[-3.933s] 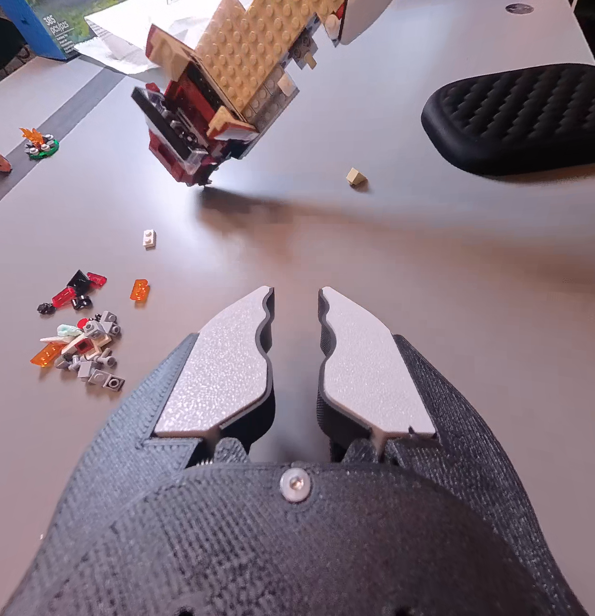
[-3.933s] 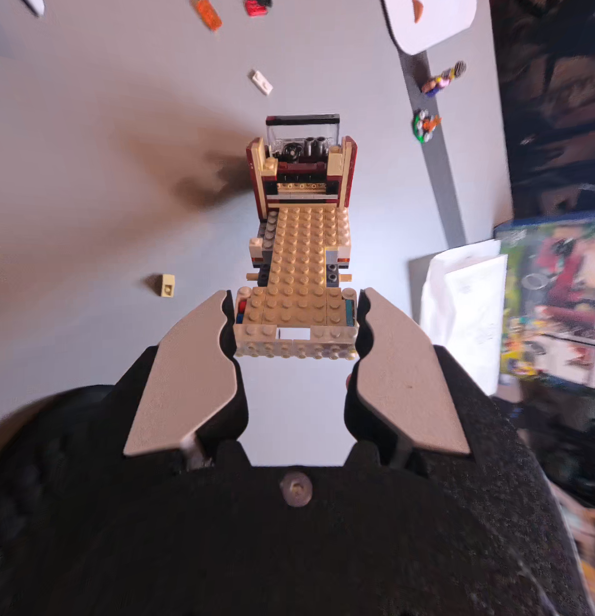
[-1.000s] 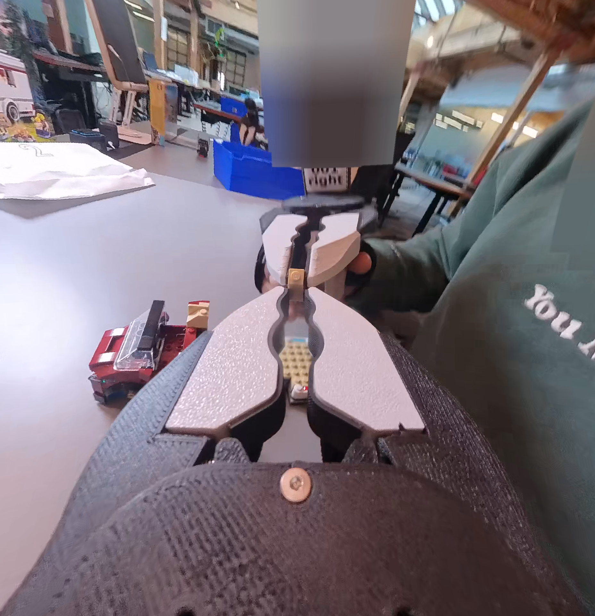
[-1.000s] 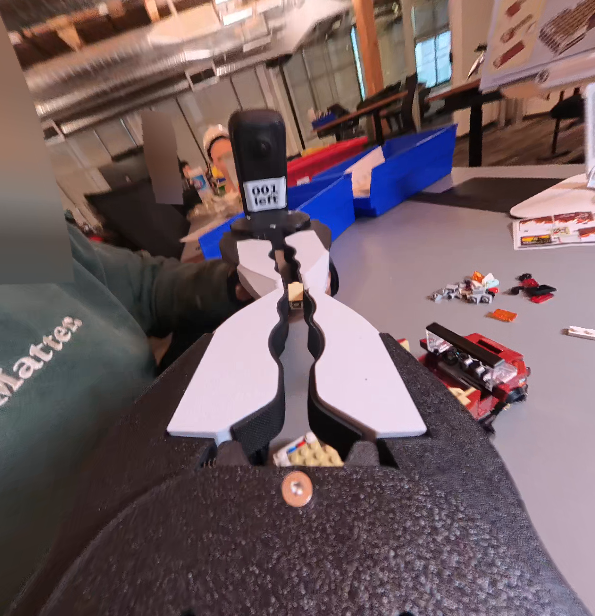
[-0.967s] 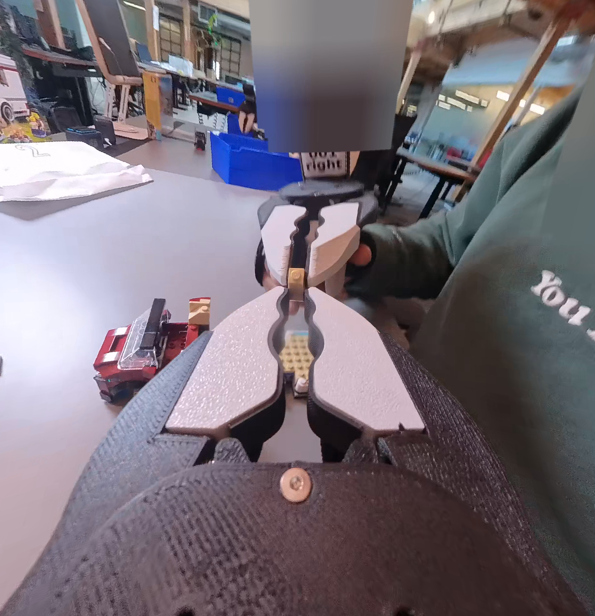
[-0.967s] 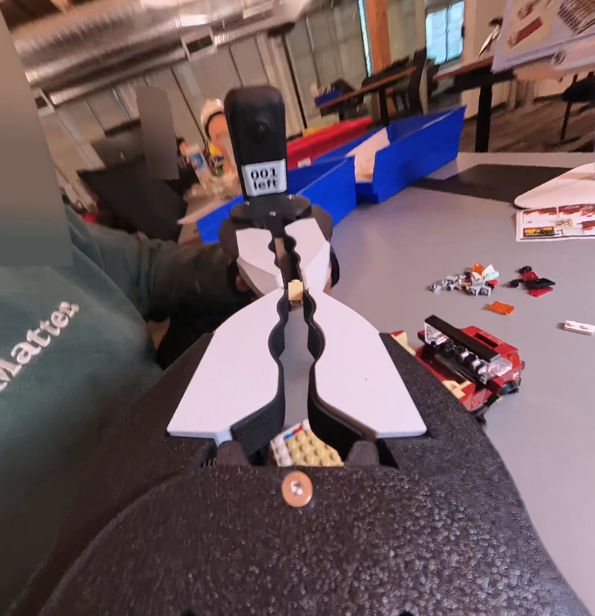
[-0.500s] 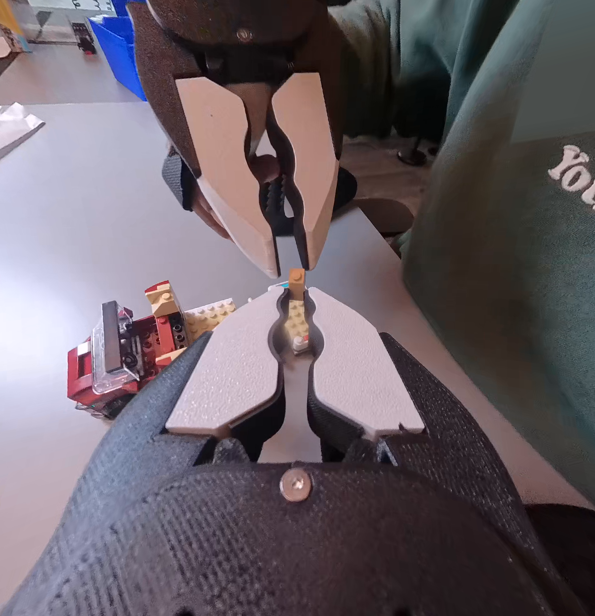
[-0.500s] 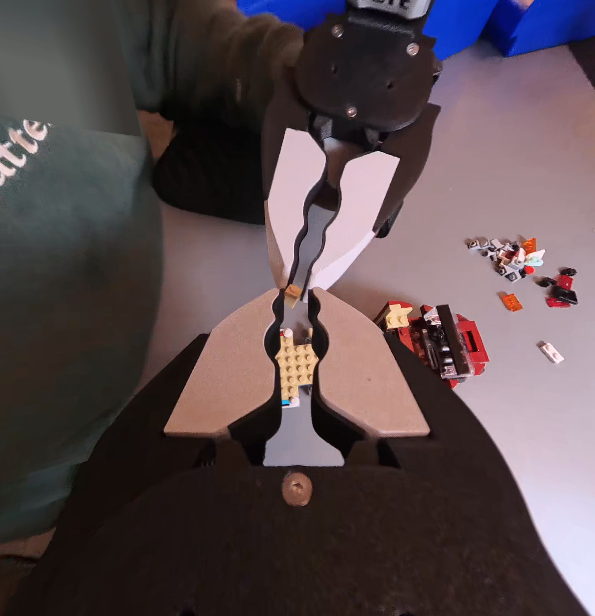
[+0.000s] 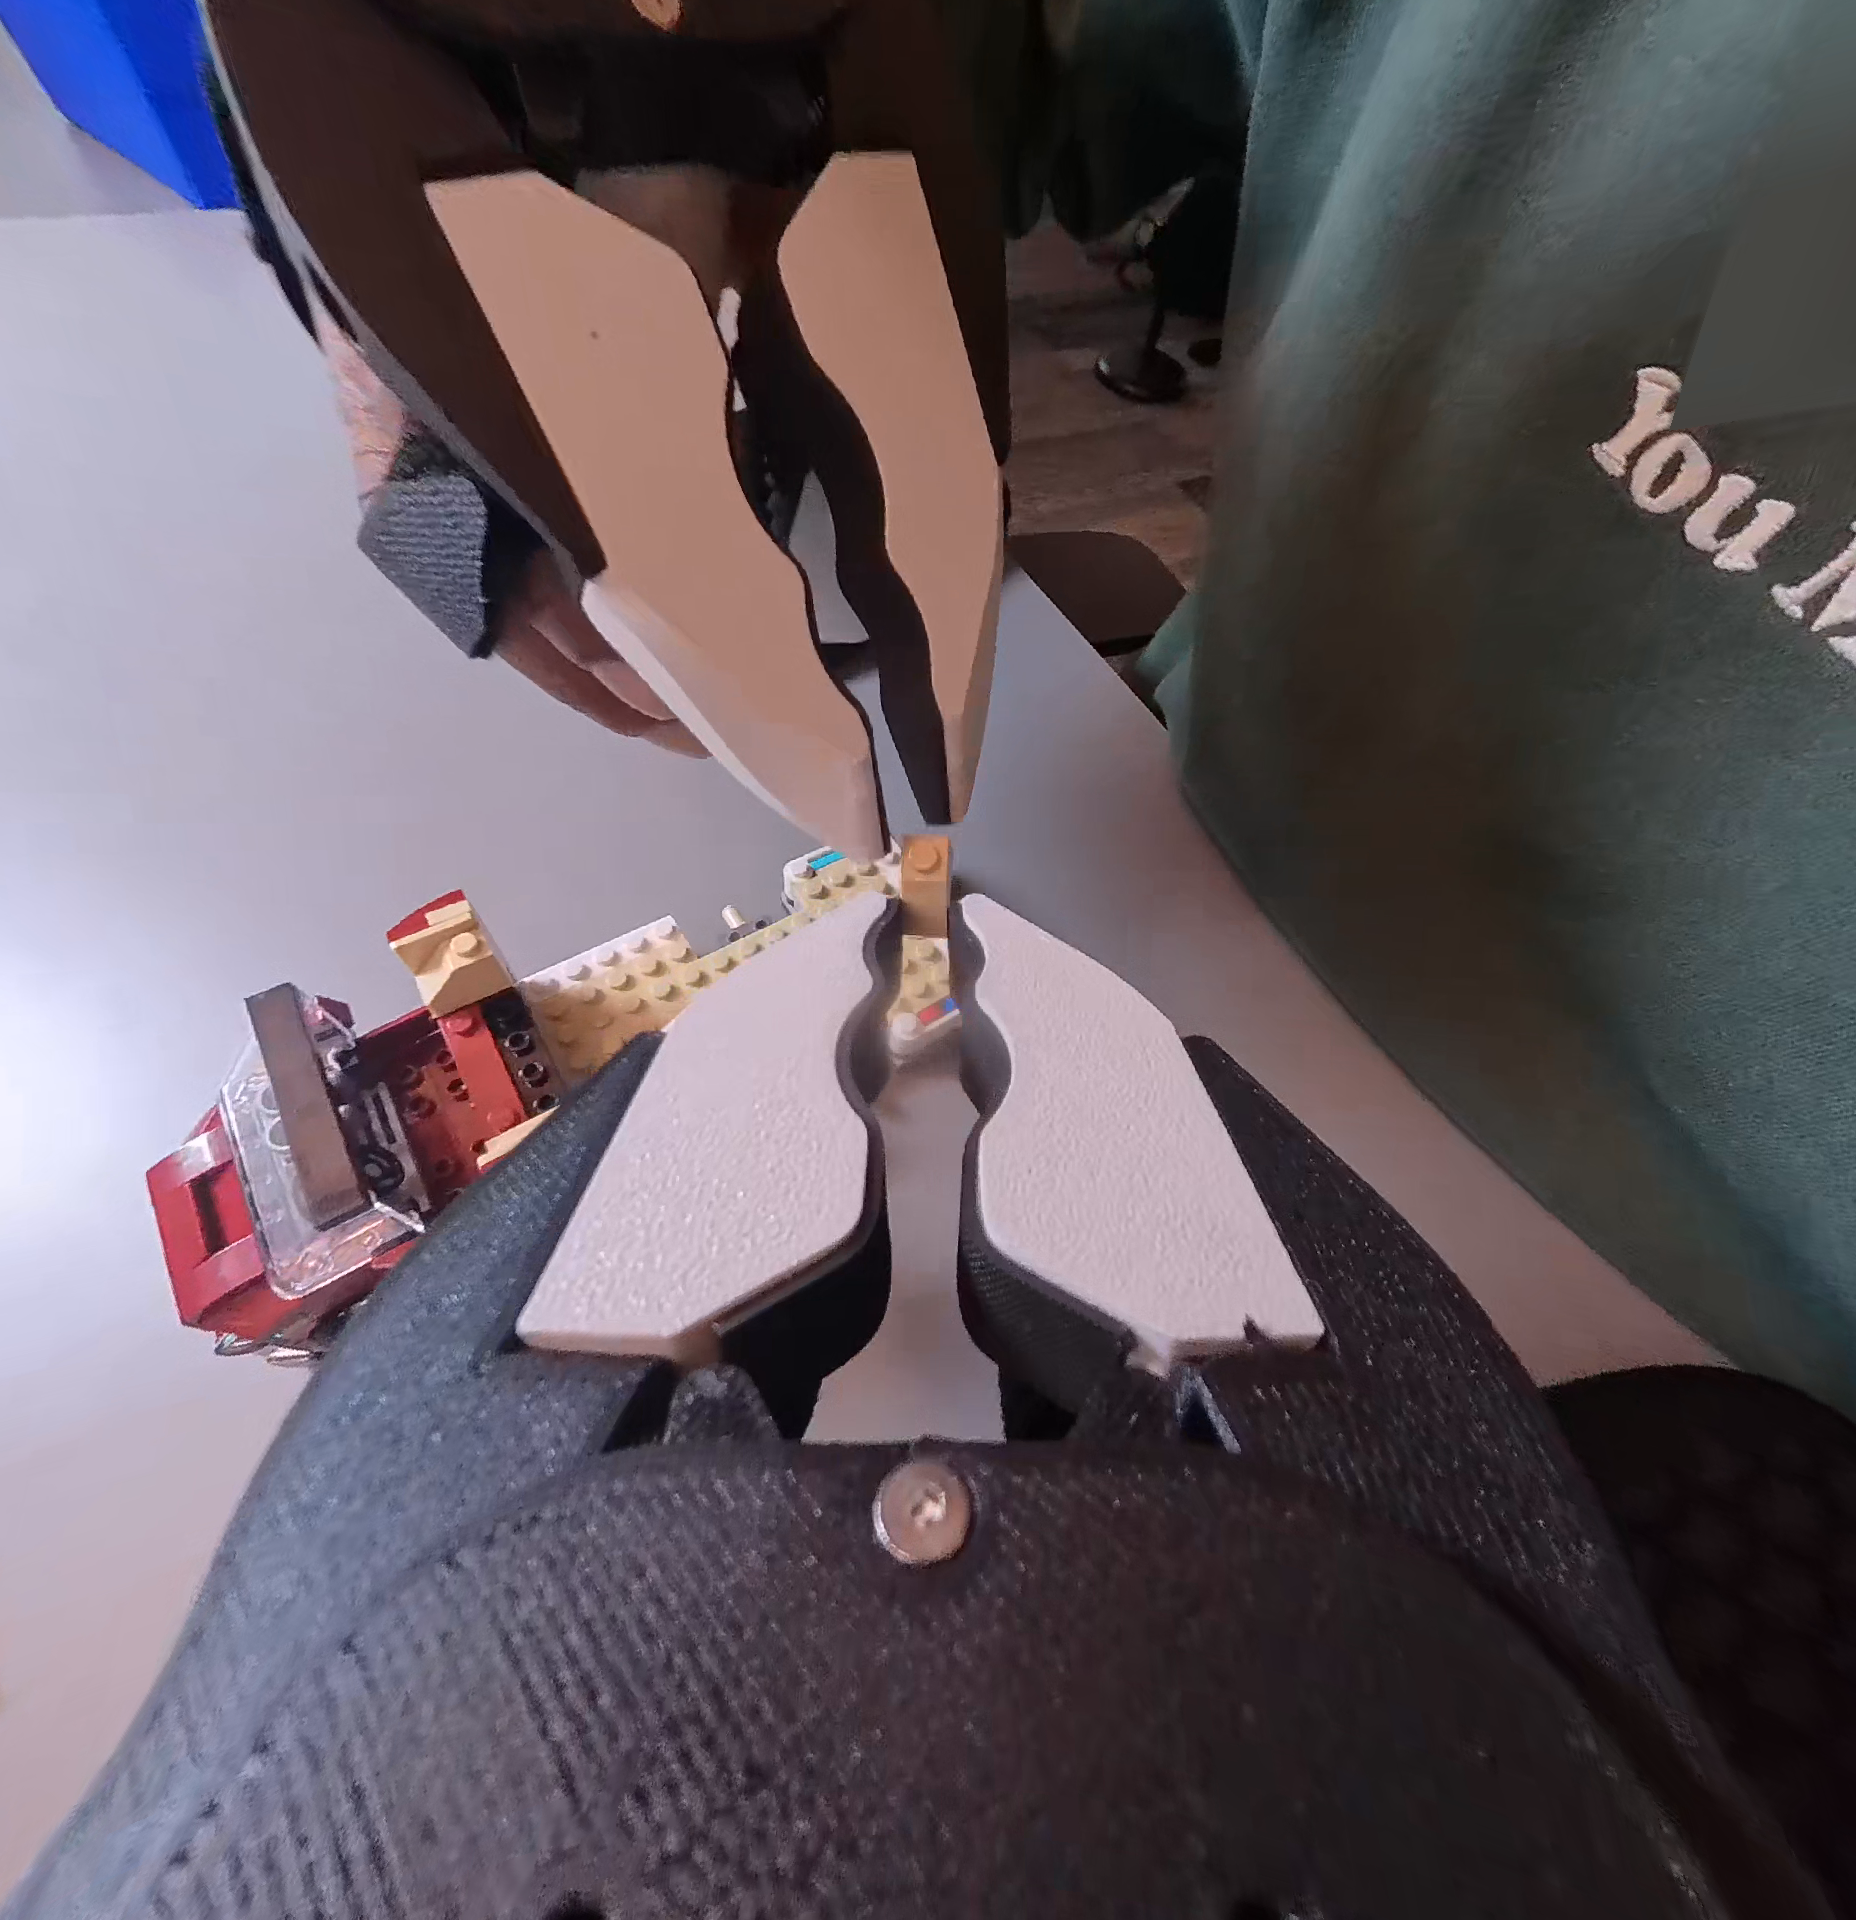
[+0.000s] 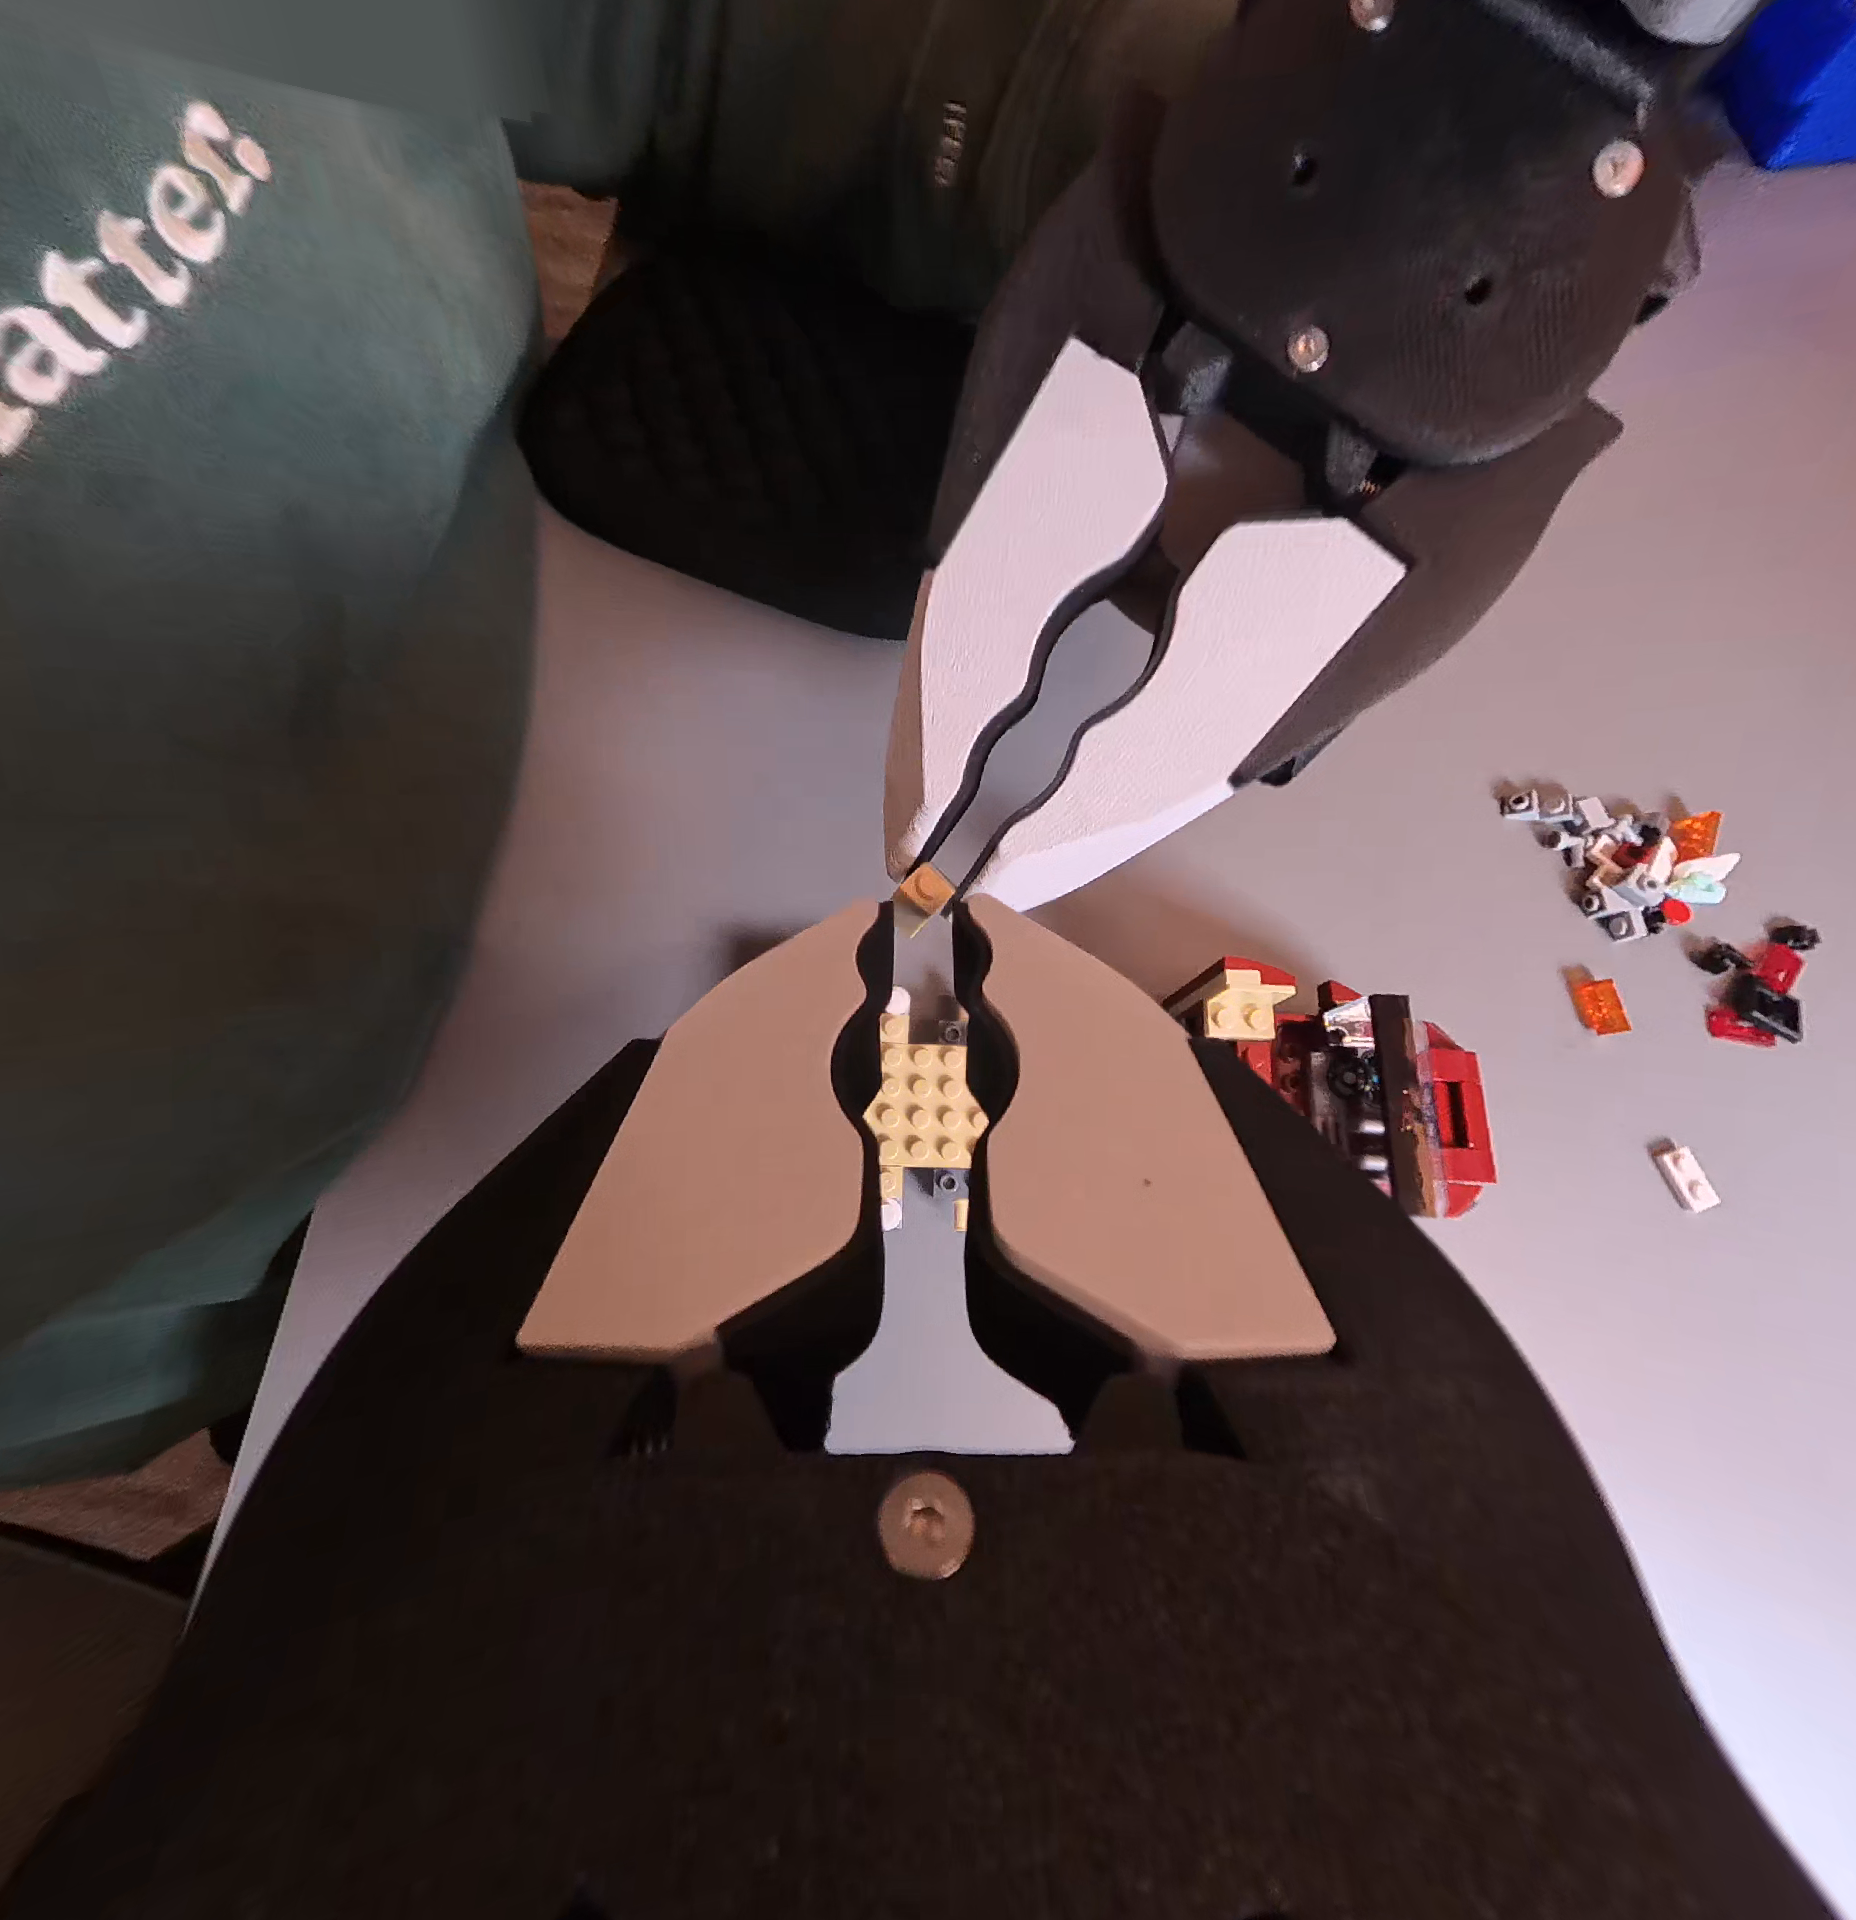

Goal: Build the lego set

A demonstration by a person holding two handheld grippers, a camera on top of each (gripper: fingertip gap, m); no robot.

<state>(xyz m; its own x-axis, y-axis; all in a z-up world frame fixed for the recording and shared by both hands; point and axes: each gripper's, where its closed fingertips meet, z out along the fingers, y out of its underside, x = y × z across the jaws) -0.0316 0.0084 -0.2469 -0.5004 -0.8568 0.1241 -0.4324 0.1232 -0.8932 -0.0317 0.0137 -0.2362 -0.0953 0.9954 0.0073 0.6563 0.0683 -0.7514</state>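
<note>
Both grippers, left (image 9: 924, 920) and right (image 10: 924, 909), pinch one tan brick (image 9: 925, 878) at mid-frame, apparently passing it over the truck (image 9: 404, 1101).

Left tool (image 10: 929, 883) pinches a tan brick (image 10: 925, 891) (studded) above the truck (image 10: 1350, 1091).

You've got two tongs, left (image 9: 922, 914) and right (image 10: 922, 909), one small tan brick (image 9: 925, 878), one red-and-tan truck model (image 9: 384, 1101). One pile of loose pieces (image 10: 1620, 868), one white plate piece (image 10: 1688, 1176), one orange piece (image 10: 1597, 1001) on your counter (image 10: 1526, 1403).
</note>
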